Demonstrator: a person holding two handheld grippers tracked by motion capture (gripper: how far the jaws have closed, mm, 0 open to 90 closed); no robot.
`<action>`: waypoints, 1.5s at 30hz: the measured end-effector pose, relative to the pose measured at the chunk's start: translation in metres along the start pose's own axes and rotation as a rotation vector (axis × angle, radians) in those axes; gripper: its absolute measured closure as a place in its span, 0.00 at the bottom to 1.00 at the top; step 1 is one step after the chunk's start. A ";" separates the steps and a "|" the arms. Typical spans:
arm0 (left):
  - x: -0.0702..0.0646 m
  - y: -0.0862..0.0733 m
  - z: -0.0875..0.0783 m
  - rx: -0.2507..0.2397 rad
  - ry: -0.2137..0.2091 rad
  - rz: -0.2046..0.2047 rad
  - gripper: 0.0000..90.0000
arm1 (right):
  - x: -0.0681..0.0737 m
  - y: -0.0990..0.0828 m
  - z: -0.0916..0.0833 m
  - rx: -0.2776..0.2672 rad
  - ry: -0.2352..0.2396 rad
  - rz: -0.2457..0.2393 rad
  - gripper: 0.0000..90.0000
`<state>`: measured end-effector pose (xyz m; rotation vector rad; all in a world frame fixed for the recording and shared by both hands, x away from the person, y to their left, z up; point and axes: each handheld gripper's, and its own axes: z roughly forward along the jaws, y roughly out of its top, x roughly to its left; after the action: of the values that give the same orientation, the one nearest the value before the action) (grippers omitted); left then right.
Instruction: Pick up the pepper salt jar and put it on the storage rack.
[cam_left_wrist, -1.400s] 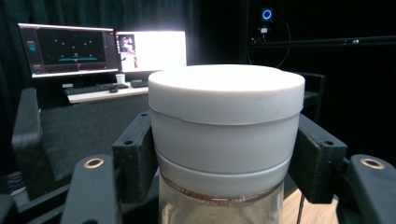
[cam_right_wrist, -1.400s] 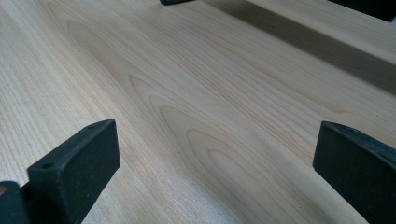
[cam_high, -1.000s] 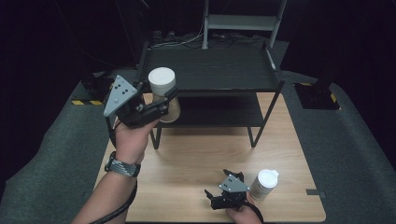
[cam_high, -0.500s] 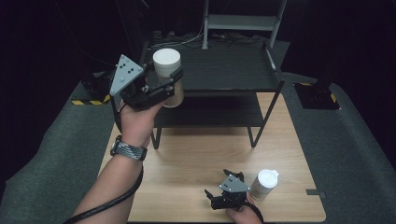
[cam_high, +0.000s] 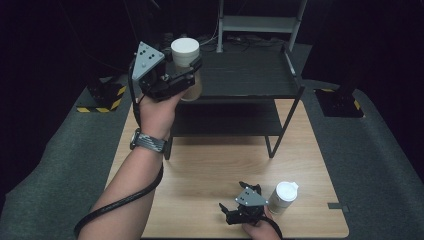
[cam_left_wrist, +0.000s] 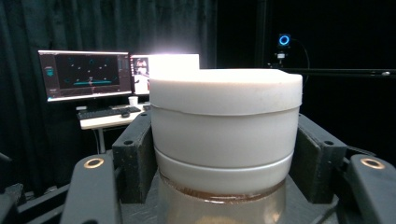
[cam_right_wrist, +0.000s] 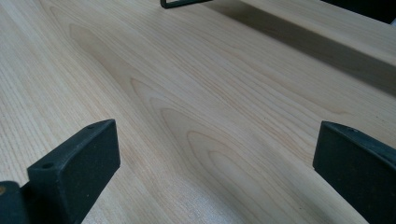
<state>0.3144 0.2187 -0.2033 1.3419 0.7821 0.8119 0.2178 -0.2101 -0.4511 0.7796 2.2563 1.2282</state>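
My left gripper (cam_high: 187, 75) is raised above the left end of the black two-tier shelf (cam_high: 250, 75) and is shut on a paper cup with a white lid (cam_high: 185, 55). In the left gripper view the cup's lid (cam_left_wrist: 225, 121) sits squeezed between both jaws. My right gripper (cam_high: 239, 206) rests low at the table's front edge, open, with nothing between its jaws (cam_right_wrist: 210, 154) but bare wood. A second lidded cup (cam_high: 283, 196) stands upright just to the right of that gripper, apart from it.
The wooden table (cam_high: 210, 165) carries the shelf at its back. Grey carpeted floor lies on both sides, with black-and-yellow striped blocks (cam_high: 102, 97) at the left. Monitors on a desk (cam_left_wrist: 88, 77) stand far behind the held cup.
My left gripper has carried the cup up and to the right, toward the shelf's top tier. The right gripper and the second cup have stayed put.
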 end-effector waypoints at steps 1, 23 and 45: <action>0.000 0.000 0.000 0.000 0.000 0.000 0.38 | 0.000 0.000 0.000 0.000 0.000 0.000 0.00; -0.001 -0.008 0.042 0.026 0.054 -0.007 0.38 | -0.003 -0.002 -0.001 -0.010 0.010 0.018 0.00; -0.001 -0.013 0.043 0.014 0.052 0.018 0.37 | -0.003 -0.002 -0.001 -0.009 0.009 0.008 0.00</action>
<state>0.3518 0.1952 -0.2128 1.3466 0.8186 0.8603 0.2188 -0.2130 -0.4519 0.7814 2.2554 1.2469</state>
